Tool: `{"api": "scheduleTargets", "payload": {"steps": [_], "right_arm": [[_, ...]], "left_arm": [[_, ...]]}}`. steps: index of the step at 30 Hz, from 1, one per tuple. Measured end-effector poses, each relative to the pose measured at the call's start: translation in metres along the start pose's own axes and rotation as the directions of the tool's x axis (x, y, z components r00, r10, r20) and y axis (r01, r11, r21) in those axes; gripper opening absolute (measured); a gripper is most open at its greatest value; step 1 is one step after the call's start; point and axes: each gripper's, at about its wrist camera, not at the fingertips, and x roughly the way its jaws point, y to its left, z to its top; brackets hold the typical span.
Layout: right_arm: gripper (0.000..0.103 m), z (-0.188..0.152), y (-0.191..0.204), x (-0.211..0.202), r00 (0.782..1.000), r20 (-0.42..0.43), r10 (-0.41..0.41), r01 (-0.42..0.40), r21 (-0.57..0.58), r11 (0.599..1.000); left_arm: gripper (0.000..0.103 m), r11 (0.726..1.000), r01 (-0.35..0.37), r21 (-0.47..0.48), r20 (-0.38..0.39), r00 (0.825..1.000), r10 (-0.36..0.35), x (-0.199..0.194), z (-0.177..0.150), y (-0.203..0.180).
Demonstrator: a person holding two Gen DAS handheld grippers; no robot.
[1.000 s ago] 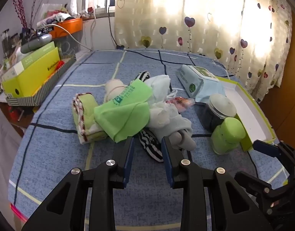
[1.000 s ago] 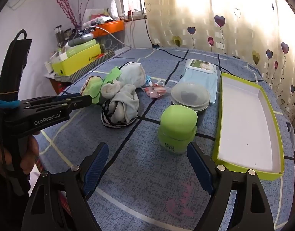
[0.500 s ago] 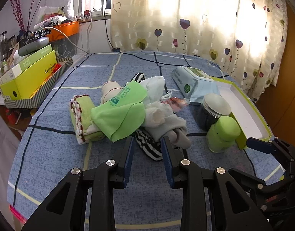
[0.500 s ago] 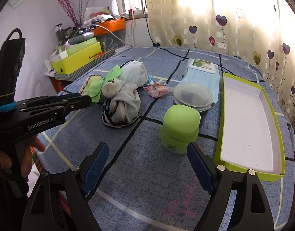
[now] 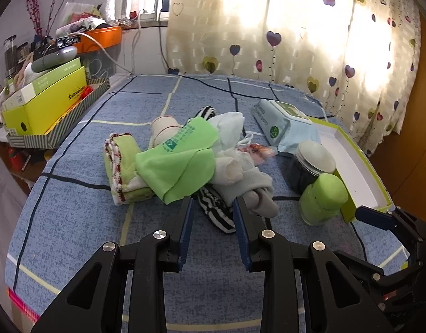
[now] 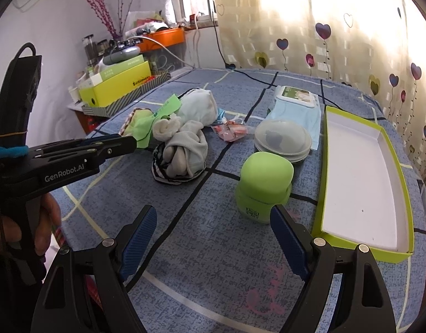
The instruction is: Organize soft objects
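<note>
Left gripper (image 5: 212,208), jaws apart and empty, sits nearest the black-and-white striped sock (image 5: 215,208) at lower centre of the left wrist view; right gripper (image 6: 213,222) gapes empty.

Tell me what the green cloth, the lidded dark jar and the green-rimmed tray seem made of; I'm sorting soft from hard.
Green cloth: soft matte fabric, probably microfibre; it drapes and folds.
Lidded dark jar: likely clear hard plastic, glossy, dark contents showing through under a pale lid.
Green-rimmed tray: looks like stiff cardboard, with thin straight walls, folded corners and a matte white inside.
</note>
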Motion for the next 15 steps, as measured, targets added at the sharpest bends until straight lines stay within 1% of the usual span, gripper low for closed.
{"api": "scheduleTargets", "payload": {"steps": [5, 9, 15], "right_arm": [[0.084, 0.002, 0.002, 0.001, 1.000, 0.000, 0.006, -0.006, -0.005, 1.000], [0.084, 0.007, 0.006, 0.000, 0.999, 0.015, 0.028, -0.028, -0.013, 1.000], [0.084, 0.011, 0.010, 0.001, 0.999, 0.021, 0.034, -0.033, -0.031, 0.999]], "left_arm": [[0.030, 1.000, 0.000, -0.008, -0.012, 1.000, 0.000, 0.003, -0.001, 0.004], [0.030, 1.000, 0.010, -0.005, -0.018, 1.000, -0.010, 0.004, -0.002, 0.004], [0.030, 1.000, 0.010, -0.021, -0.022, 1.000, -0.010, 0.005, -0.001, 0.010]]}}
